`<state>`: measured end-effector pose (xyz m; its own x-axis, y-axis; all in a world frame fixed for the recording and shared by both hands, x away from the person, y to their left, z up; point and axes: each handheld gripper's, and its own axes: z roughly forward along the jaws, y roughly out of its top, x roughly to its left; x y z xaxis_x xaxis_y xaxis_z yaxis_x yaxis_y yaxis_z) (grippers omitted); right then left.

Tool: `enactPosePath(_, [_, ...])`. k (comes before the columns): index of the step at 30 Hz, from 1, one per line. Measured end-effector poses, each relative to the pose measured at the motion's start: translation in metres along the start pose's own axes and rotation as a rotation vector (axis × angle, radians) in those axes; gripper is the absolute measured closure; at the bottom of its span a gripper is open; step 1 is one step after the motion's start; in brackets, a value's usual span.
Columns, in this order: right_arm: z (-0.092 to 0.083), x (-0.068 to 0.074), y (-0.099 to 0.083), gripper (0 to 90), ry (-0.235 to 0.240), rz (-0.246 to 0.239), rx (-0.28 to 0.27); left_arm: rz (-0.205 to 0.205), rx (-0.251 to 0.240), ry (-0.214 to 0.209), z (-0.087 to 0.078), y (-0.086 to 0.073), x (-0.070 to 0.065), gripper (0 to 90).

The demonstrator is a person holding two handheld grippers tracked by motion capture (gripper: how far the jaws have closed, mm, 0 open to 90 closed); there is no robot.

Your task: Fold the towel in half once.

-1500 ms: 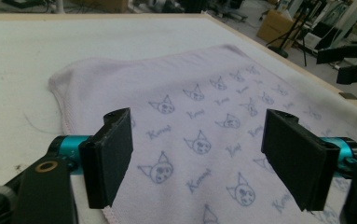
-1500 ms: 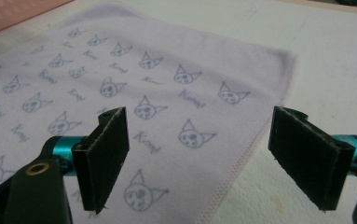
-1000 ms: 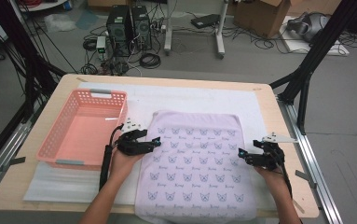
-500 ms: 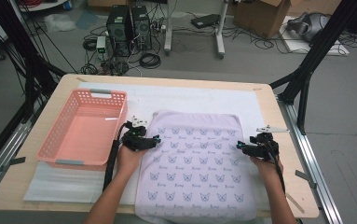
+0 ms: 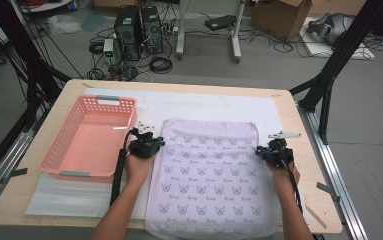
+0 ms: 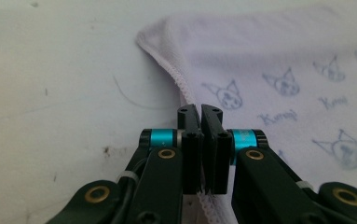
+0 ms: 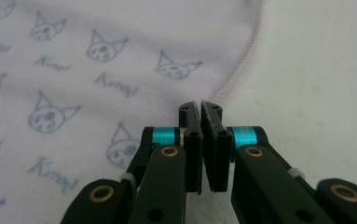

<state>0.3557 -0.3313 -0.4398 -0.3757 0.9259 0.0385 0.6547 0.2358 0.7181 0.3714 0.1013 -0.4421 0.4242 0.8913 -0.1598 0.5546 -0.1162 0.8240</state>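
Note:
A pale lilac towel (image 5: 209, 175) printed with small cat faces lies flat on a white mat (image 5: 204, 107). My left gripper (image 5: 160, 144) is at the towel's left edge, near the far corner. Its jaws have just been closing and now stand shut on the stitched hem (image 6: 185, 88), which runs in between them in the left gripper view (image 6: 200, 112). My right gripper (image 5: 260, 150) is at the towel's right edge. Its jaws have also just been closing and are shut (image 7: 200, 108) where the hem (image 7: 241, 70) meets them, over the towel (image 7: 120, 56).
A pink plastic basket (image 5: 54, 167) stands on the table's left, close beside my left hand. The wooden table (image 5: 299, 130) shows a bare strip at the right. The towel's near end hangs over the front edge. Computers and cables lie on the floor beyond.
My right gripper has moved forward and inward to the towel's right edge. The left gripper has stayed near the left edge. Both pairs of jaws have come together.

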Motion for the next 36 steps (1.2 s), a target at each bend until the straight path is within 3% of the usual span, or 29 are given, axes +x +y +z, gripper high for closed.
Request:
enactPosePath(4, [-0.006, -0.009, 0.002, 88.2, 0.033, 0.071, -0.073, -0.018, -0.017, -0.013, -0.005, 0.007, 0.001, 86.4])
enactPosePath(9, [-0.019, -0.008, -0.001, 88.2, 0.048, 0.052, -0.095, -0.029, -0.013, -0.058, -0.012, 0.007, -0.002, 86.2])
enactPosePath(12, [-0.027, -0.008, -0.002, 88.2, 0.059, 0.048, -0.098, -0.009, -0.025, -0.061, -0.018, 0.008, -0.008, 86.1])
enactPosePath(22, [-0.033, -0.008, -0.002, 88.1, 0.072, 0.045, -0.117, -0.014, -0.061, -0.091, -0.025, 0.011, -0.016, 86.2])
enactPosePath(25, [-0.038, -0.008, -0.002, 88.1, 0.083, 0.043, -0.133, -0.023, -0.082, -0.121, -0.032, 0.012, -0.017, 86.2])
enactPosePath(29, [-0.049, -0.004, -0.006, 88.1, 0.104, 0.022, -0.153, -0.005, -0.099, -0.163, -0.043, 0.012, -0.024, 86.1])
enactPosePath(36, [-0.072, 0.004, -0.019, 88.1, 0.134, -0.015, -0.168, 0.021, -0.094, -0.196, -0.064, -0.002, -0.029, 86.2])
